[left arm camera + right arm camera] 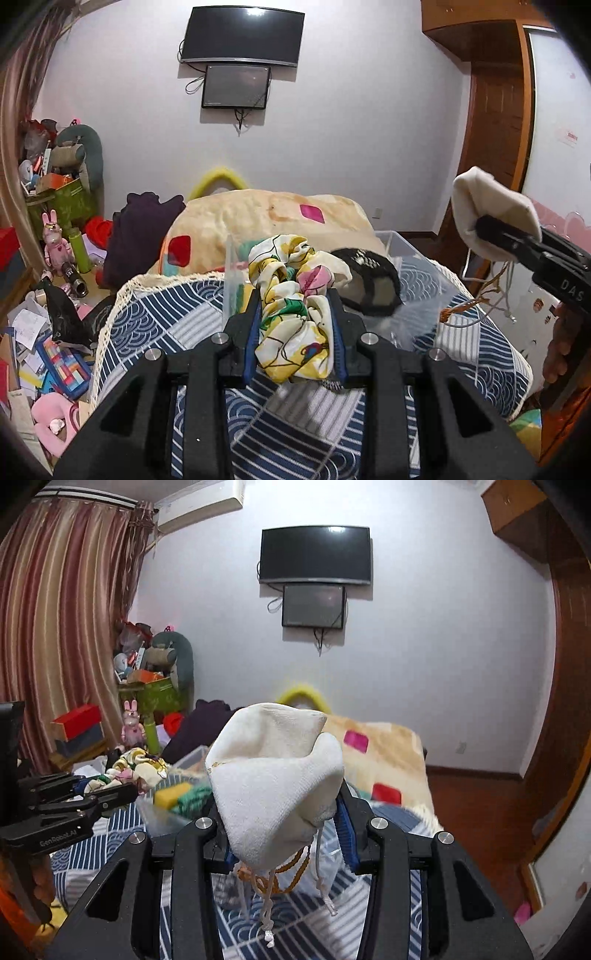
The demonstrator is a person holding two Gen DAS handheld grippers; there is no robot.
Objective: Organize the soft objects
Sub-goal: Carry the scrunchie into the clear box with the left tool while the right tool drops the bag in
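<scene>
Left wrist view shows your left gripper (pixel 295 314) clamped on a floral scarf (pixel 291 325): silky white cloth printed in yellow, green and pink with dark outlines, bunched into loose folds. It sits squarely between the blue pads, spilling out past the fingertips and sagging below them, held above the blue wave-patterned bedcover (pixel 155 321). Just beyond the tips lies a black and cream mesh item (pixel 369 284) at the edge of a clear plastic bin (pixel 399 240).

Off to that tool's right, your right gripper (pixel 480 229) pinches a cream drawstring pouch (pixel 487 203), held well clear of the bed. In the right wrist view the pouch (pixel 277 779) is a soft knitted cream sack, crumpled and puffed up over the right gripper (pixel 284 834), whose fingers are closed on its gathered neck. White cords (pixel 321 882) and an orange beaded string (pixel 291 867) dangle beneath the jaws.

You can read "GenRobot.AI" on the left tool's side in the right wrist view, and the letters "DAS" on the right tool in the left wrist view.
</scene>
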